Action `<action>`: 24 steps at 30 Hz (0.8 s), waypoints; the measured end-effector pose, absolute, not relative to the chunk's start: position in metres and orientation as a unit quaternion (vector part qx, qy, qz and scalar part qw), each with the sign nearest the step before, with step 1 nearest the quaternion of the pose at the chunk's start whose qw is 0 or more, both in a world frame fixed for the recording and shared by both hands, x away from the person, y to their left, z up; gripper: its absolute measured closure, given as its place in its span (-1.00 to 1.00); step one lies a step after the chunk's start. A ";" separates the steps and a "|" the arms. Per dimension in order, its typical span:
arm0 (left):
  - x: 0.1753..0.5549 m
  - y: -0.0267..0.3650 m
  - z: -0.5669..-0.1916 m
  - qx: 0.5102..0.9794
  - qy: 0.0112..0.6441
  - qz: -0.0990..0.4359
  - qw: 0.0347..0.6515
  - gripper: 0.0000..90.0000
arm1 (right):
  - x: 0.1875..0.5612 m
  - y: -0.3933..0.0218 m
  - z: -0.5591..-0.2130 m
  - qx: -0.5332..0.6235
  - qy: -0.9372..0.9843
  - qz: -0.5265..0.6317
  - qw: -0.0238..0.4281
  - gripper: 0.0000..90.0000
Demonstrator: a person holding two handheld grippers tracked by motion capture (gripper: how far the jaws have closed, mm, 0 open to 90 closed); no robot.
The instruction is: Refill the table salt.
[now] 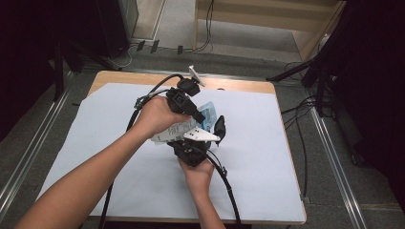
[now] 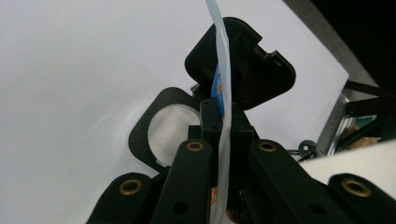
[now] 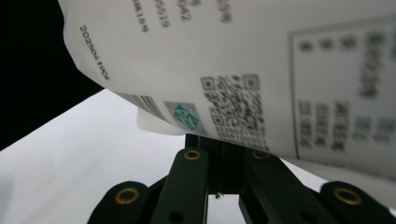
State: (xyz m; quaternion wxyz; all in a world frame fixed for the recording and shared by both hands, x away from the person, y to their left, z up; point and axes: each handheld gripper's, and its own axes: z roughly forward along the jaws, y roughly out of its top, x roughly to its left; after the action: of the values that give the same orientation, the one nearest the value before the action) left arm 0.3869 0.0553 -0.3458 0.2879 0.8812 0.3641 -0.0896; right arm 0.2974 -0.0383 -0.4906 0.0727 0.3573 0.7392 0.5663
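While both hand-held grippers are clenched on it, a thin packet with printing is held up in the air over the middle of the worktop. One edge is pinched by the left hand-held gripper, and the printed side is pinched by the right hand-held gripper. If the packet is pulled too hard or twisted, it could be torn. If one pinch is lost, it could be dropped onto the white sheet.
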 end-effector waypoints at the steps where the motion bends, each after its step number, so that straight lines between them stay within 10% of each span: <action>1: 0.387 0.058 -0.346 0.879 0.365 -0.091 0.292 1.00 | 0.298 -0.039 -0.491 0.360 0.739 0.565 0.072 1.00; 24: 0.372 0.117 -0.342 0.846 0.362 -0.100 0.378 1.00 | 0.295 -0.057 -0.477 0.349 0.771 0.529 0.061 1.00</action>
State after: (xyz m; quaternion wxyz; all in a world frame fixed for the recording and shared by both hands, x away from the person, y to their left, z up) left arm 0.3721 0.1168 -0.3419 0.3781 0.8463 0.3617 -0.0997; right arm 0.2947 -0.0570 -0.4771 0.0611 0.3492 0.7711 0.5289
